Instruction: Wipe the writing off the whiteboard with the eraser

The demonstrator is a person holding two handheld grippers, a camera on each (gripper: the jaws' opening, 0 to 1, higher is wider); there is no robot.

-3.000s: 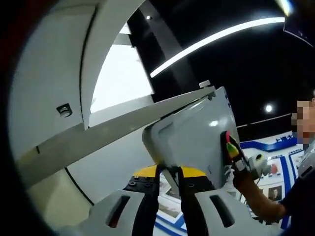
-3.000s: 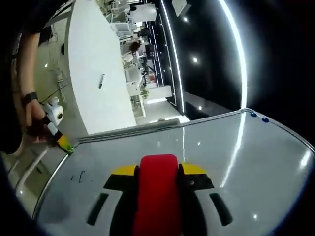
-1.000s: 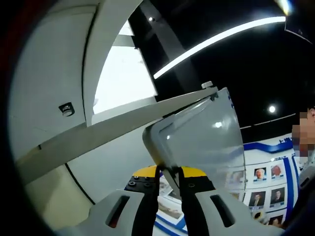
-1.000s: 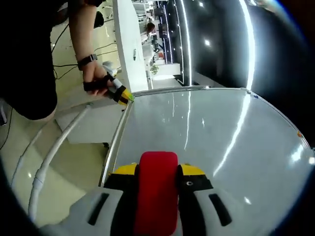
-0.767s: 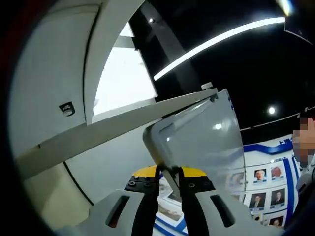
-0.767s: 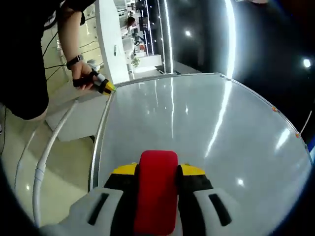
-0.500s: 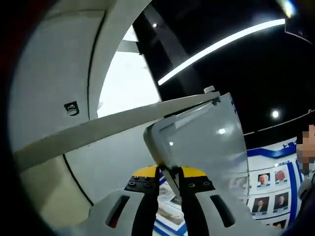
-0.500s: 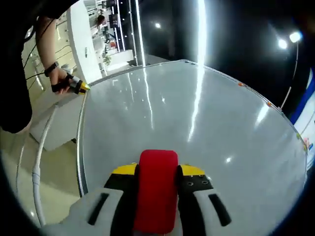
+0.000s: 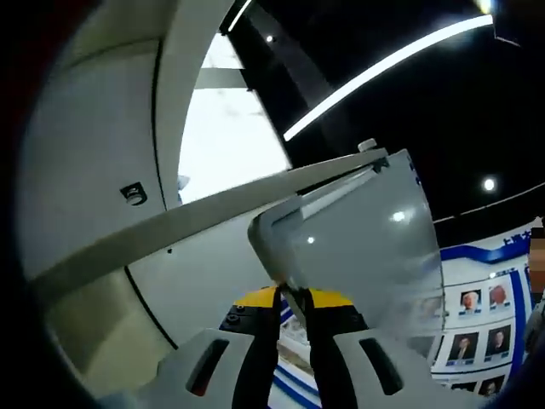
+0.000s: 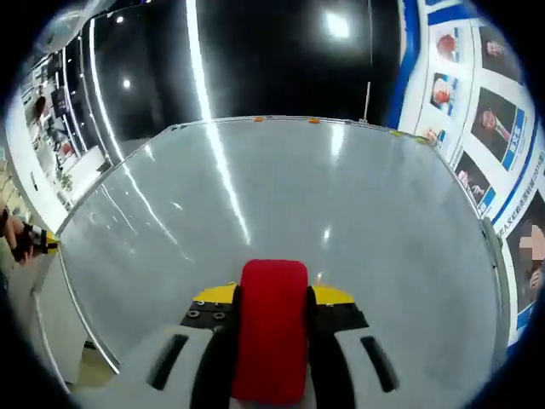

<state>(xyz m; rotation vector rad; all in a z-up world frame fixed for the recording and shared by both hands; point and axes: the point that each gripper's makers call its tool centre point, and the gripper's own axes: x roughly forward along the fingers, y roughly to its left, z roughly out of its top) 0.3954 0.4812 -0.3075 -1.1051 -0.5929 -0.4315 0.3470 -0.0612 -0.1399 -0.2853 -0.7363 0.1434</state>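
Right tool [image 10: 271,328]: its two black, yellow-tipped jaws stand close together, clamped on the red rounded block eraser [image 10: 272,328], which stands upright between them and juts forward toward the board.
Red eraser: held in the right tool, low in the middle of the right gripper view, over the lower part of the board; whether its face touches the surface I cannot tell.
Large glossy white whiteboard with a thin metal frame [image 10: 281,213]: spreads across most of the right gripper view; its surface shows bright streaks of reflected ceiling light and no clear writing.
Left tool [image 9: 294,298]: jaws narrow, pinched on the board's rounded corner [image 9: 281,256], which sits just above the yellow jaw tips.
Whiteboard in the left gripper view [image 9: 358,247]: seen steeply from its corner, tilted, with light spots glinting on it.
Person's hand [image 10: 15,239]: at the far left edge of the right gripper view, at the board's side edge, gripping a small yellow-tipped thing; too small to tell more.
Blue-and-white wall display with portrait photos [image 10: 490,111]: just beyond the board's right edge in the right gripper view; also at lower right in the left gripper view [image 9: 477,315].
White curved wall panel [image 9: 94,170]: takes up the left side of the left gripper view.
Long bright ceiling light strip [image 9: 375,72]: runs across the dark ceiling.
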